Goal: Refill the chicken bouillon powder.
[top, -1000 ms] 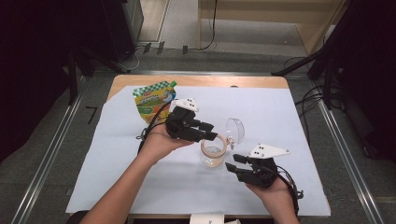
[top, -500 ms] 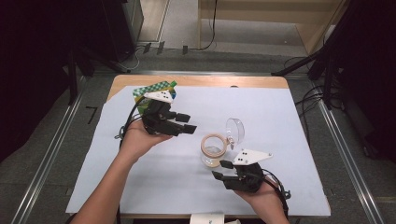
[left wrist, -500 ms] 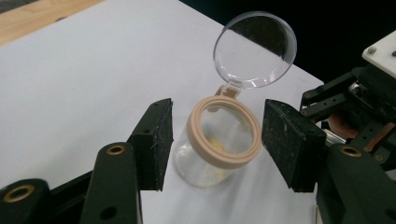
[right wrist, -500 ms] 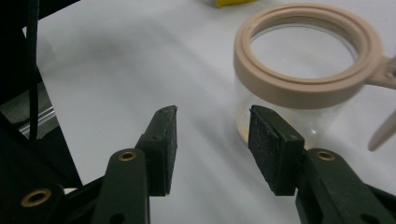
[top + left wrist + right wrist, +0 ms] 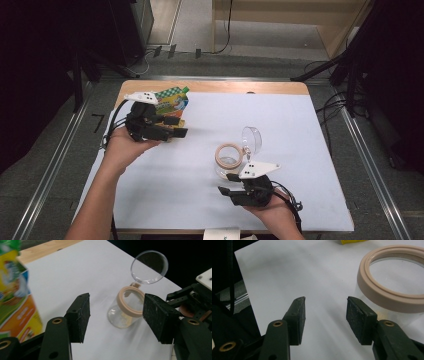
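The left gripper (image 5: 176, 126) has drawn back from the jar (image 5: 231, 161) toward the snack pouch (image 5: 172, 99), jaws just opening, empty. The jar stands upright mid-sheet, mouth up, lid (image 5: 251, 139) tilted open. The right gripper (image 5: 227, 184), beside it, gapes empty.

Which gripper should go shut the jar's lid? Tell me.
Probably right. The right gripper sits open just beside the jar, whose lid stands flipped up. The left gripper is open far off by the snack pouch.

Open hand-held gripper (image 5: 325, 312), jar (image 5: 392, 293) beside, white sheet (image 5: 287, 272)
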